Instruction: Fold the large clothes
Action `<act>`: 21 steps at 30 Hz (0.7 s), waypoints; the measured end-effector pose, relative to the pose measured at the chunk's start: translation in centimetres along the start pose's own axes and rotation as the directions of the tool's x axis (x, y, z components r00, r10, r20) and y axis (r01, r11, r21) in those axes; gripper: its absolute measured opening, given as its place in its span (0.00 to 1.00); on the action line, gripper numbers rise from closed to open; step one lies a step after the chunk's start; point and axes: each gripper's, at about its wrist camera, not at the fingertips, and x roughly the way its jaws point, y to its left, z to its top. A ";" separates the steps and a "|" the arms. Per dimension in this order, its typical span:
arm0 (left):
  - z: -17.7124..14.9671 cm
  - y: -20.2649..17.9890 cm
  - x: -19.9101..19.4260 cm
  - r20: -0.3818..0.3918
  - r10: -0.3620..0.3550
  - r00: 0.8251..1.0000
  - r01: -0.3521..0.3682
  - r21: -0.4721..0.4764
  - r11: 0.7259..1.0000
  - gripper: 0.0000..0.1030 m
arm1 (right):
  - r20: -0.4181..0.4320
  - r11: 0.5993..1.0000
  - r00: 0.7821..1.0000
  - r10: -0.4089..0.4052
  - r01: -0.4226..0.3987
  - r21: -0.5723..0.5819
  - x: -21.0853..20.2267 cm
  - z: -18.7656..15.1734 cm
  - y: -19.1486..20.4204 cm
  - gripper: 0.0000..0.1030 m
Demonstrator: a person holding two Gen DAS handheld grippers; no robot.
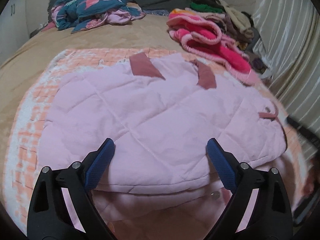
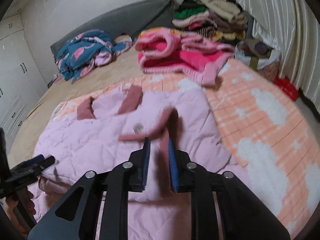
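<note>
- The pink quilted jacket (image 1: 152, 120) is seen spread flat on an orange-and-white blanket (image 2: 260, 120) on the bed (image 1: 100, 38); its dark-pink cuffs (image 1: 146, 66) are pointed toward the far side.
- The left claw (image 1: 160, 156) is held released, its blue pads (image 1: 100, 166) spread wide over the jacket's near folded edge; nothing is gripped between them.
- The right claw (image 2: 158, 160) is clenched on a fold of the jacket near its dark-pink trimmed edge (image 2: 152, 132); pink fabric is seen pinched between the blue pads (image 2: 173, 168) and lifted, though the view is blurred; a snap button (image 2: 137, 128) is seen just beyond the tips.
- In the right wrist view, the left claw is seen at the jacket's left edge, well apart from the right one.
- Bare blanket is seen to the right of the jacket; tan bedcover lies to its left and beyond.
- Farther back, a hot-pink fleece garment (image 2: 180, 58) overlaps the blanket's far edge; a stack of clothes (image 2: 212, 20) is piled behind it; a blue patterned heap (image 1: 90, 6) is seen by the grey headboard cushion (image 2: 128, 20); a curtain (image 1: 290, 50) hangs at the right.
</note>
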 end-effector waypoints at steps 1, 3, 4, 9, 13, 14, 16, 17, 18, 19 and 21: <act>-0.1 -0.1 0.3 -0.009 0.008 1.000 -0.008 0.006 1.000 0.84 | 0.004 1.000 1.000 0.013 -0.013 -0.009 -0.2 0.1 0.4 0.28; -0.4 -0.1 0.9 -0.026 0.014 1.000 -0.014 0.005 1.000 0.84 | -0.011 0.999 0.999 0.037 -0.038 -0.038 0.1 0.1 1.5 0.33; -0.6 0.0 1.3 -0.032 0.013 0.999 -0.013 0.002 1.000 0.84 | -0.021 0.997 0.999 0.045 -0.046 -0.056 0.4 0.0 2.2 0.35; -0.8 0.4 1.9 -0.039 0.007 0.999 -0.007 -0.013 1.000 0.84 | -0.078 0.988 0.994 0.070 -0.080 -0.134 2.1 0.0 5.7 0.45; -0.9 0.6 2.2 -0.045 -0.003 0.999 0.003 -0.018 1.000 0.85 | -0.124 0.982 0.992 0.038 -0.060 -0.179 4.5 0.0 7.0 0.49; -0.9 0.7 2.2 -0.046 -0.004 0.999 0.003 -0.020 1.000 0.85 | -0.139 0.983 0.990 0.029 -0.054 -0.175 5.2 0.0 6.9 0.50; -0.9 0.7 2.3 -0.046 -0.003 0.999 0.002 -0.021 1.000 0.85 | -0.190 0.987 0.982 0.016 -0.047 -0.156 7.0 -0.4 6.3 0.50; -0.9 0.7 2.3 -0.046 -0.004 0.999 0.003 -0.021 1.000 0.85 | -0.216 0.988 0.976 0.015 -0.047 -0.144 7.9 -0.7 6.0 0.50; -0.9 0.8 2.4 -0.047 -0.004 0.999 0.003 -0.020 1.000 0.85 | -0.233 0.991 0.972 0.019 -0.050 -0.128 8.7 -1.0 5.7 0.50; -0.9 0.8 2.5 -0.048 -0.003 0.999 0.002 -0.020 1.000 0.85 | -0.243 0.991 0.970 0.020 -0.051 -0.121 9.2 -1.2 5.5 0.50; -0.9 0.8 2.5 -0.048 0.003 0.999 -0.003 -0.016 1.000 0.85 | -0.252 0.993 0.968 0.018 -0.048 -0.111 9.9 -1.7 5.3 0.50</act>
